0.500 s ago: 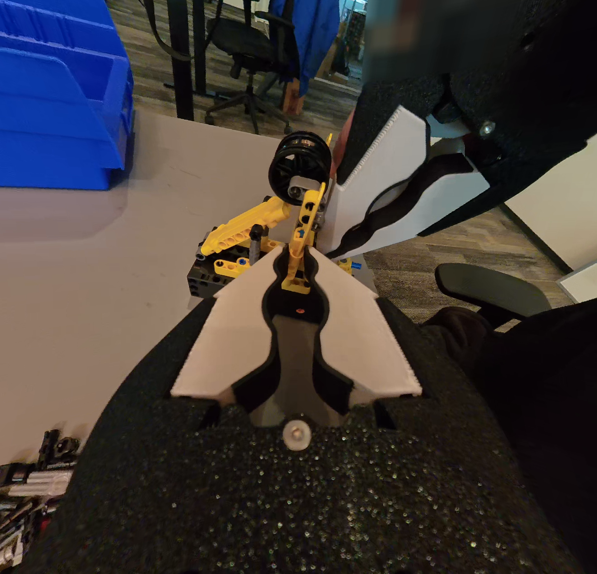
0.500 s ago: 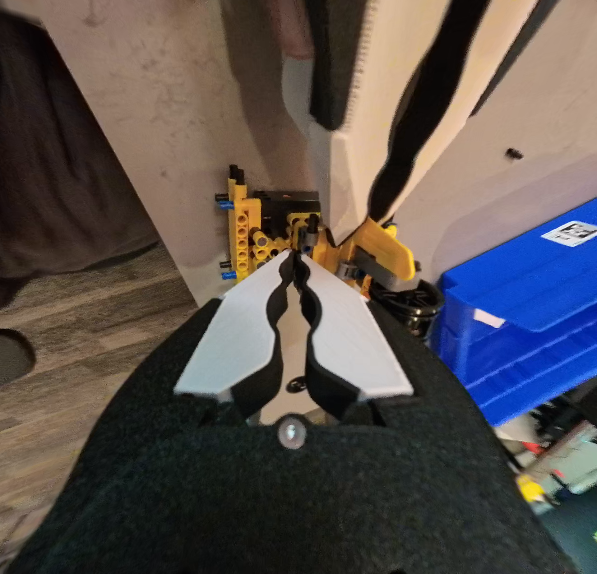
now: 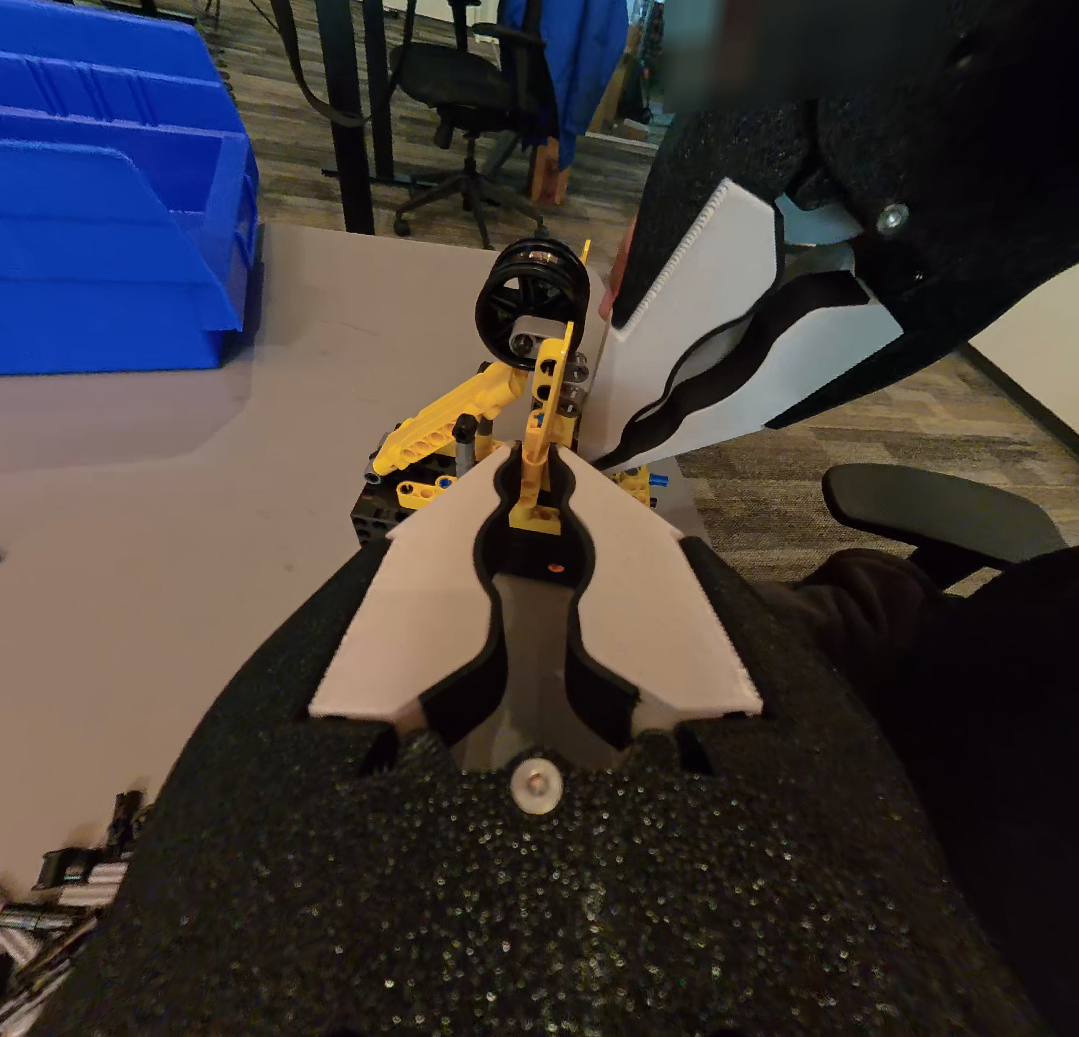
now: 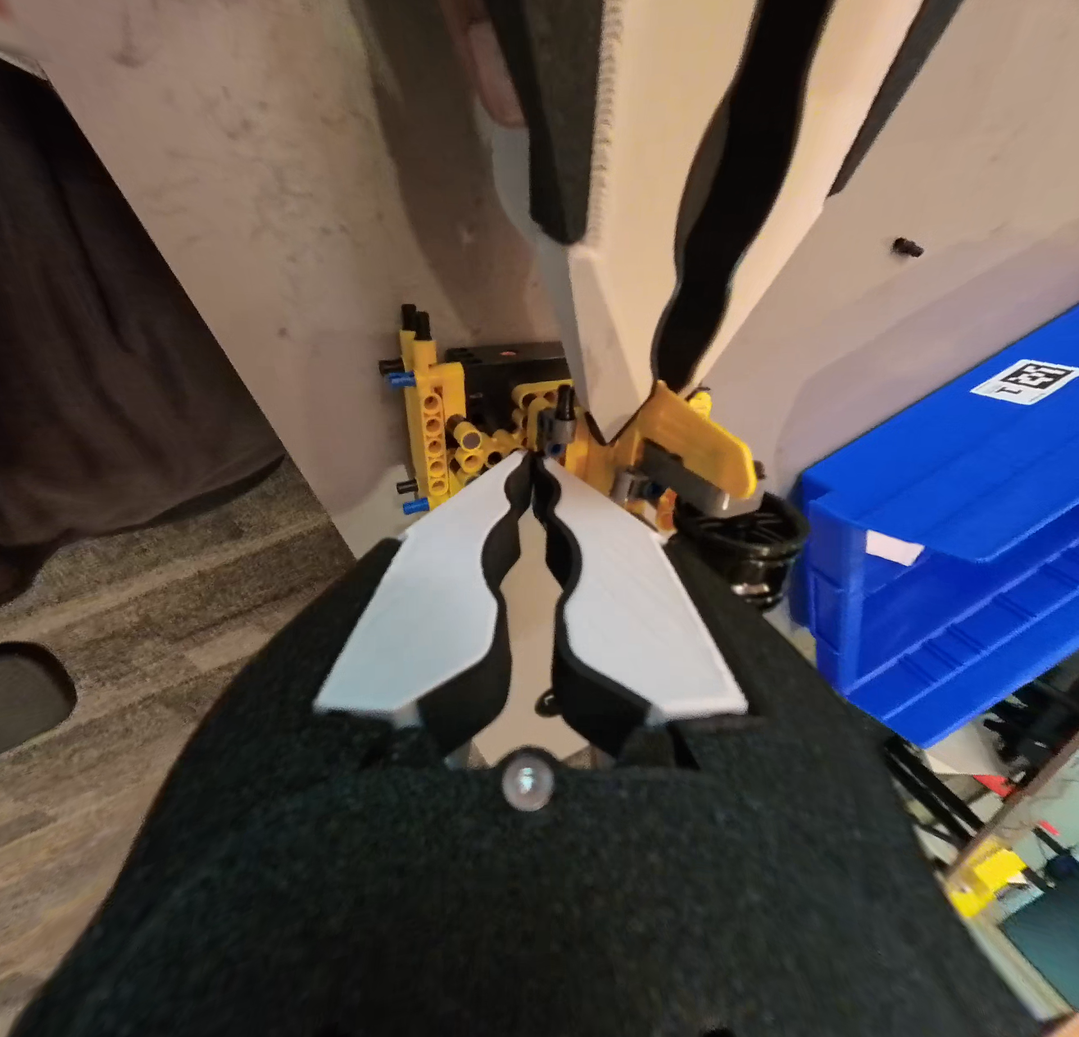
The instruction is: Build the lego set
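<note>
Since half a second earlier almost nothing had moved: the left gripper [image 3: 536, 457] stayed clamped on the upright yellow beam [image 3: 549, 378] of the brick model [image 3: 432, 443], which sat at the table [image 3: 175, 542] edge, while the right gripper [image 4: 534, 463] had its tips pressed together just beside that beam.

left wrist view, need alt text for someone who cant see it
The left tool is closed on an upright yellow beam of a yellow and black brick model with a black wheel, standing at the edge of a grey table. The right tool meets the model from the right; blue bins stand at the far left.
</note>
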{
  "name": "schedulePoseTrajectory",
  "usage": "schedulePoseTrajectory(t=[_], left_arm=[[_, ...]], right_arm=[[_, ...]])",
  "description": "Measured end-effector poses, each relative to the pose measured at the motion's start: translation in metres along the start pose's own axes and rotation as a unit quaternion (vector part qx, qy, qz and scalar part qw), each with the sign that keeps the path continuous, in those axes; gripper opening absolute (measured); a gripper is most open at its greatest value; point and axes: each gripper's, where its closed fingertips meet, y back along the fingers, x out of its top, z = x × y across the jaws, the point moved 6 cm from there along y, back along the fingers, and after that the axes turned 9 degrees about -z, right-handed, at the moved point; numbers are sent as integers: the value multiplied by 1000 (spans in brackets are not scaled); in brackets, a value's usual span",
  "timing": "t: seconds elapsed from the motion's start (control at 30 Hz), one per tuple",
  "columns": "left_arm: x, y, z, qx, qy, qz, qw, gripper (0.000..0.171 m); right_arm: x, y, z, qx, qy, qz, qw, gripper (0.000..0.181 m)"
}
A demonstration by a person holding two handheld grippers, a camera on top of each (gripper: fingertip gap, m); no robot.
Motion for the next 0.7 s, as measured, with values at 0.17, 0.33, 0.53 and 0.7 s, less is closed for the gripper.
schedulePoseTrajectory(t=[0.17,0.33,0.53,0.7], left_arm=[[0,0,1,8,-22,-1,1000,10],[0,0,1,5,-9,0,1000,10],[0,2,2,15,-13,-18,1000,9],[0,2,4,22,-23,-12,999,9]], right_arm=[[3,-1,-6,-61,48,-22,997,0],[1,-1,-3,-34,-7,-2,999,0],[-1,1,2,25,-28,5,999,0],[-4,7,-7,49,-69,40,996,23]])
